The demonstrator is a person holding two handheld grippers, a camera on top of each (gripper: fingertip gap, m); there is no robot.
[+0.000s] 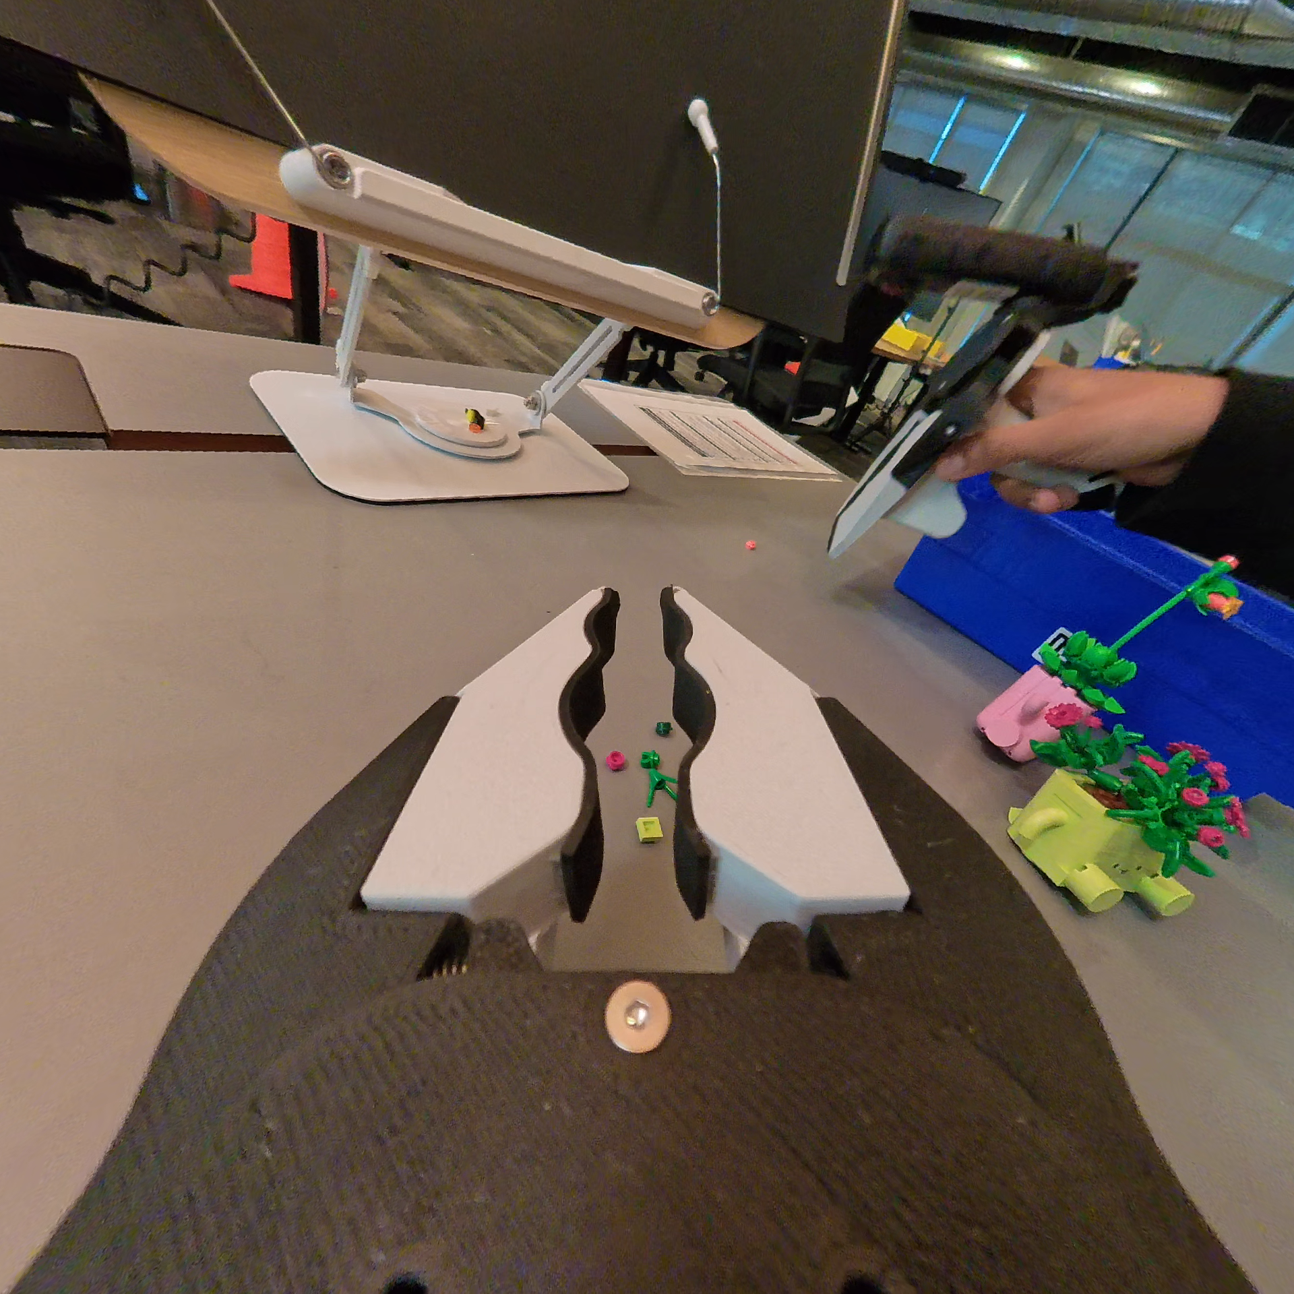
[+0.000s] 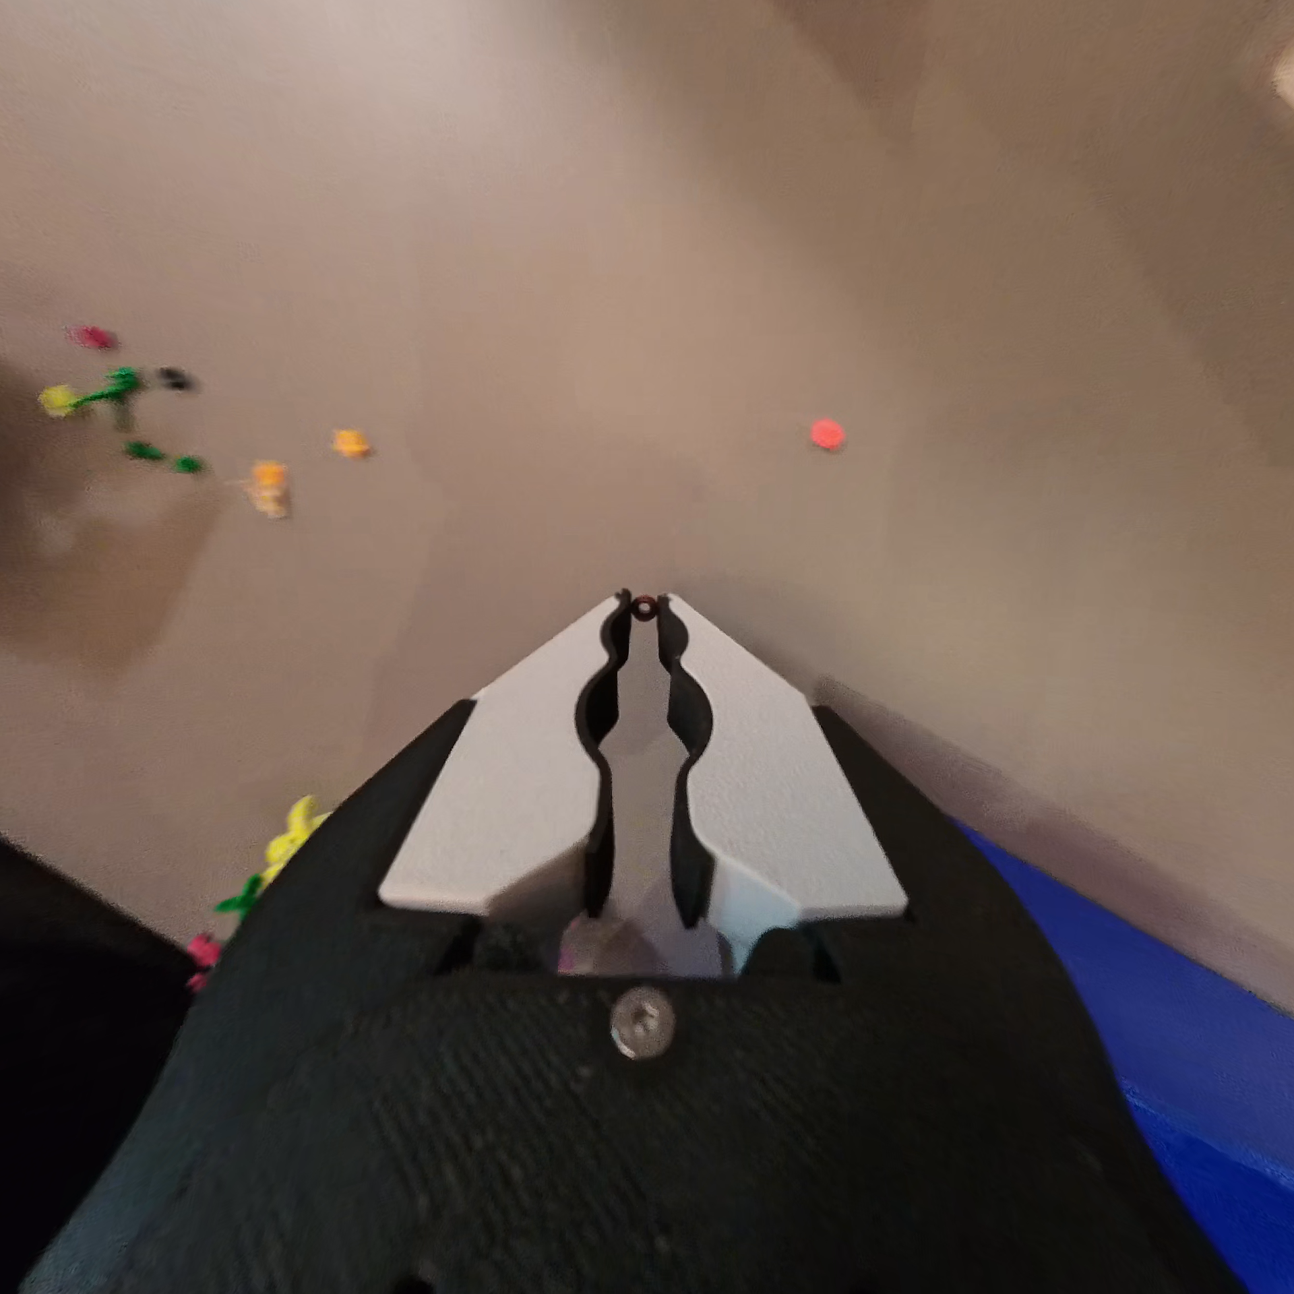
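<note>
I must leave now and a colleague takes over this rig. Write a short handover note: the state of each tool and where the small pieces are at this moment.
Left tool: open, holds nothing, low over the grey table. Seen between its fingers, on the table: pink stud, green stem piece, dark green stud, lime square plate.

Right tool: nearly shut on a tiny dark ring at its tips, raised over the table beside the blue bin.

Elsewhere: a loose red stud lies ahead of the right tool. The lime flower pot and pink flower pot stand before the bin.

The right view is blurred; the pieces at its left are unclear.
</note>
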